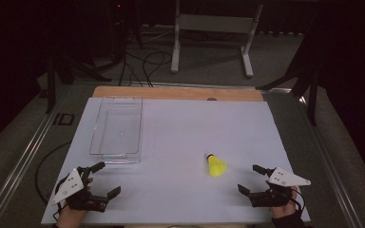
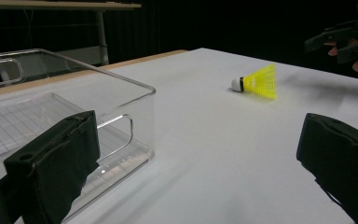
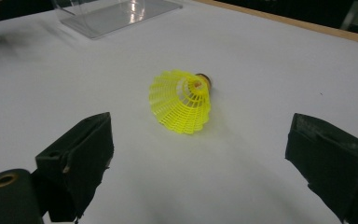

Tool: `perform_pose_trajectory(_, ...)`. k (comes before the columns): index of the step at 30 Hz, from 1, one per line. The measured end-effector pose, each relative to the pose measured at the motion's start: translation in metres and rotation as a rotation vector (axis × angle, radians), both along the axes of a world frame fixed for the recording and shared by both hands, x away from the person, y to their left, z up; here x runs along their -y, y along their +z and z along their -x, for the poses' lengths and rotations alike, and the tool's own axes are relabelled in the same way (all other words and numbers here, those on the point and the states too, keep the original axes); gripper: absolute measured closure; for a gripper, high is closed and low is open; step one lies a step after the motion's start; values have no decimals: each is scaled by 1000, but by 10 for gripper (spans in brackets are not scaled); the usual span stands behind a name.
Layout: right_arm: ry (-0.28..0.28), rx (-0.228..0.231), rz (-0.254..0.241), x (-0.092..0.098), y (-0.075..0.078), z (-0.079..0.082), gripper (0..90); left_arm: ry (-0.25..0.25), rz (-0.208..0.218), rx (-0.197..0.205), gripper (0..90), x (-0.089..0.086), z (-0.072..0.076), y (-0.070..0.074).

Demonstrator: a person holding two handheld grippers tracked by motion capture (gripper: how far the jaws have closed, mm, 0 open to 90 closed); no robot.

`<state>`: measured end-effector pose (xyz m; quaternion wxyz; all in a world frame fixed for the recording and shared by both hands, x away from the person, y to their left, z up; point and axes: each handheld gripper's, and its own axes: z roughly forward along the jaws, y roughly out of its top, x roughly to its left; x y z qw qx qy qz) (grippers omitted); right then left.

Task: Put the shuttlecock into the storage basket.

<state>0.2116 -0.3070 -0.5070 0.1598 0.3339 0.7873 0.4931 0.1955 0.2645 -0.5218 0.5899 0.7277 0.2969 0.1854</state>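
A white table (image 1: 171, 142) takes most of the high view, with a strip of bare wood along its far edge. On its left part, toward the far side, a clear plastic bin (image 1: 116, 126) stands upright with nothing inside; in the left gripper view its near corner is just beside the left jaw. The left gripper (image 1: 103, 179) is at the near left corner of the table, in front of the bin, held in a hand (image 1: 73, 211) that comes from the bottom edge. Its jaws stand wide apart and there is nothing between them. The right gripper (image 1: 252, 178) is at the near right corner, and its jaws are also spread wide, gripping nothing. A yellow shuttlecock (image 1: 216, 165) lies on its side on the table, to the right of the middle and well apart from the bin. It is near the right gripper, a little ahead of its jaws and not touching them. In the right gripper view the open skirt of the shuttlecock (image 3: 182, 100) faces the camera and the cork points away, toward the far edge.
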Motion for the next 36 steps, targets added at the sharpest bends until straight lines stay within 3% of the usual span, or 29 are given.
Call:
perform_pose_trajectory(4, -18, -8, 40, -1, 8, 1, 78, 2, 2, -3, 0, 0, 0, 0)
perform_pose_trajectory(9, -24, -7, 54, -2, 17, 2, 78, 0, 1, -1, 0, 0, 0, 0)
perform_pose_trajectory(17, -47, 1, 102, 2, 45, 2, 80, 1, -5, -2, 0, 1, 0, 0)
perform_pose_trajectory(28, -30, -5, 150, -9, 81, -3, 85, -3, -6, -1, 0, 1, 0, 1)
perform_pose_trajectory(36, -14, -23, 210, -22, 93, -9, 86, -4, -5, 1, 0, 1, 1, 1)
